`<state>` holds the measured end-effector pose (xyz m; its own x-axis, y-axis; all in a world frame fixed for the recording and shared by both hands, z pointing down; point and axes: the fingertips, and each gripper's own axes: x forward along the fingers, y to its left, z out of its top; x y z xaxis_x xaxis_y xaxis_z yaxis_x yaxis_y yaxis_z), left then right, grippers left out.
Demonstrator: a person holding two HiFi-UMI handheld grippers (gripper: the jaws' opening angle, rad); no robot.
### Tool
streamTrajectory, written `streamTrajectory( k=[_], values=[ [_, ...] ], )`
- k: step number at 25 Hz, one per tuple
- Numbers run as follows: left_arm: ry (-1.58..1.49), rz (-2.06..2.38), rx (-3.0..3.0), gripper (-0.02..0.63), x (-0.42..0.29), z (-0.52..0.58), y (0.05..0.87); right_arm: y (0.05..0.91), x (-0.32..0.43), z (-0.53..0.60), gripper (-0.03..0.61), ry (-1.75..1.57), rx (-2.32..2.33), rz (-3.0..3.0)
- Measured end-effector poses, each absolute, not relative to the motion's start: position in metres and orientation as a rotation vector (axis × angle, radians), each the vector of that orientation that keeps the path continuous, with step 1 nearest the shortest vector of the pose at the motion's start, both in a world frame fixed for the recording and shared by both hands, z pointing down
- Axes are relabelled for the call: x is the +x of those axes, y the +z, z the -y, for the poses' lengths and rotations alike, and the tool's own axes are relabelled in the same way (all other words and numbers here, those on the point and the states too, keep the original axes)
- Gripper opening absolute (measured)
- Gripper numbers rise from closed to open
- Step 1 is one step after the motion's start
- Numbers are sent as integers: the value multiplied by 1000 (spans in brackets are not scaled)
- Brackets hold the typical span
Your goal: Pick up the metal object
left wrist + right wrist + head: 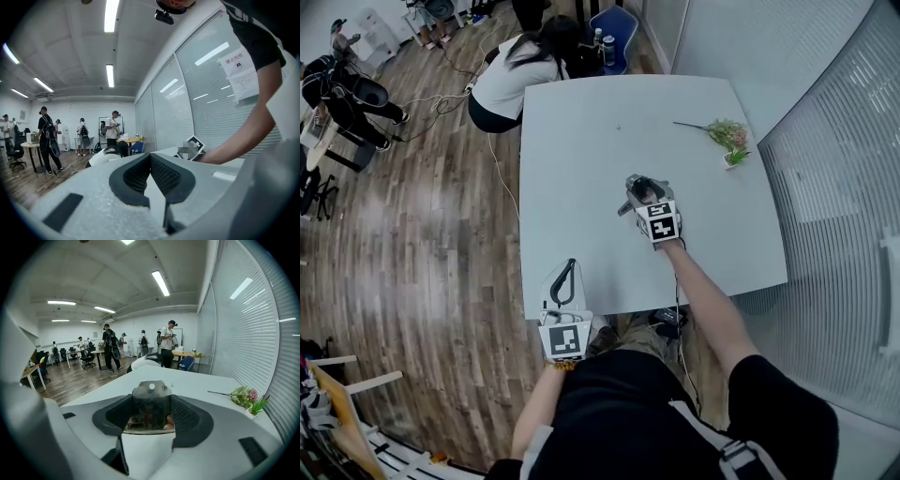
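Clearly my right gripper point(152, 414) clamps wide across the shiny flat metal plate with a round hole point(151, 391), over the white table point(581, 122). It looks stiff, light and slick, so I judge its straight side edges the best hold. My left gripper point(151, 161) rests closed, empty.

Cannot see the lower end of the metal object point(151, 394), sunk between the right gripper point(151, 420) pads. Largely covered by that gripper in the head view. Too small to identify: speck point(619, 128) on the table point(581, 234), toward 12 o'clock from the gripper. Blue chair point(614, 23) cropped by the top edge.
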<state>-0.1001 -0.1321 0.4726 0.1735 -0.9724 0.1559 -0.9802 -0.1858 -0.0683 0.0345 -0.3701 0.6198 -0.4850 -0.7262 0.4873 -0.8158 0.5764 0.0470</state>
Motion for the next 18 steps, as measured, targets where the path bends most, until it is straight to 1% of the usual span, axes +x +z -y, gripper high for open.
streamTrajectory(
  k=[4,9,18],
  values=[
    [269,1945,2410,5,-88,133,473,600,40,361,259,223,1243,2388],
    [223,1953,2453,5,-91,135,458,562,26,345,259,79,1203,2444],
    [158,1933,2475,5,-87,129,452,515,16,312,259,-25,1230,2522]
  ],
)
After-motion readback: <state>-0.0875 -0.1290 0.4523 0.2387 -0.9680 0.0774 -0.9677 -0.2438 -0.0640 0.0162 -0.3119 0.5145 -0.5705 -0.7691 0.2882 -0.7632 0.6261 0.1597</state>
